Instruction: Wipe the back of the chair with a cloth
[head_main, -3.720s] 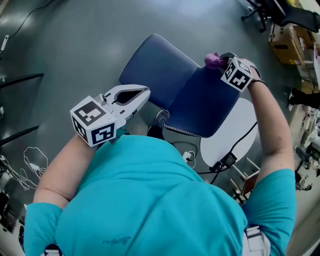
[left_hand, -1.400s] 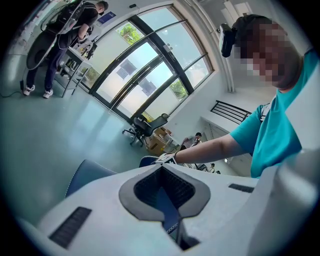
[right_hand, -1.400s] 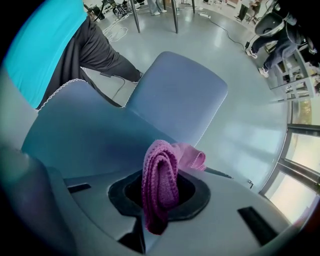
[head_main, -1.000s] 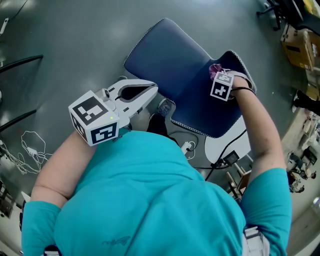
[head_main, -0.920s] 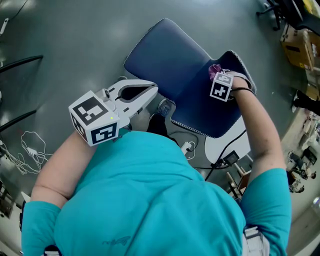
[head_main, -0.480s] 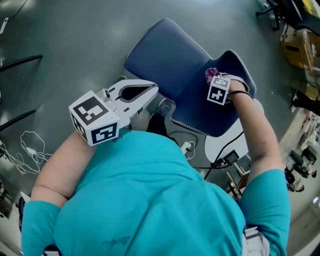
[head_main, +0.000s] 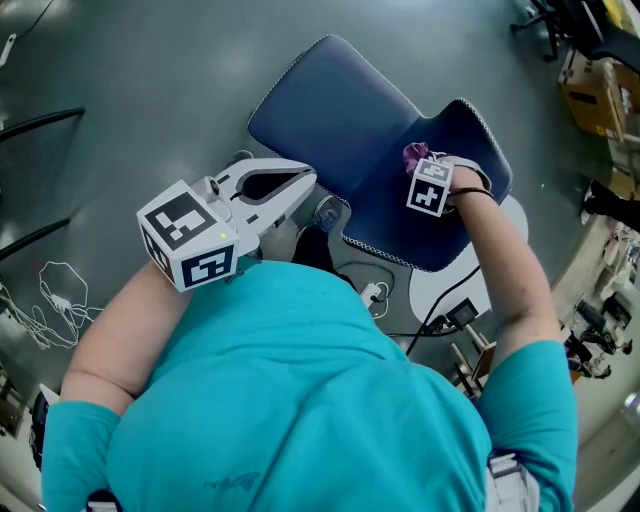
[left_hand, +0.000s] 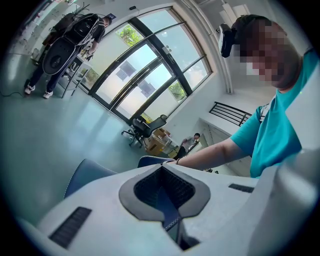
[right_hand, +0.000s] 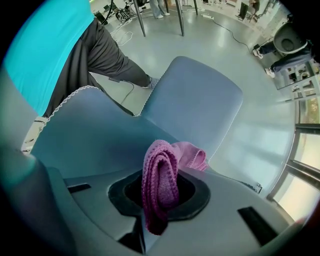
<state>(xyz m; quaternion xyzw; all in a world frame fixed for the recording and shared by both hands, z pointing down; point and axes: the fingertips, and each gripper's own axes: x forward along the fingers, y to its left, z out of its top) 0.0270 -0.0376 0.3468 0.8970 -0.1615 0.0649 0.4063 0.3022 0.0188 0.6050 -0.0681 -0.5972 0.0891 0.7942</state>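
Pinching a folded pink cloth (right_hand: 160, 177) (a knitted weave with a stitched hem) tight between its jaws, the right gripper (head_main: 417, 165) holds it against the back of the dark blue chair (head_main: 335, 115), whose edge has pale stitching. Off to the chair's side, the left gripper (head_main: 296, 186) hangs with jaws together and empty.
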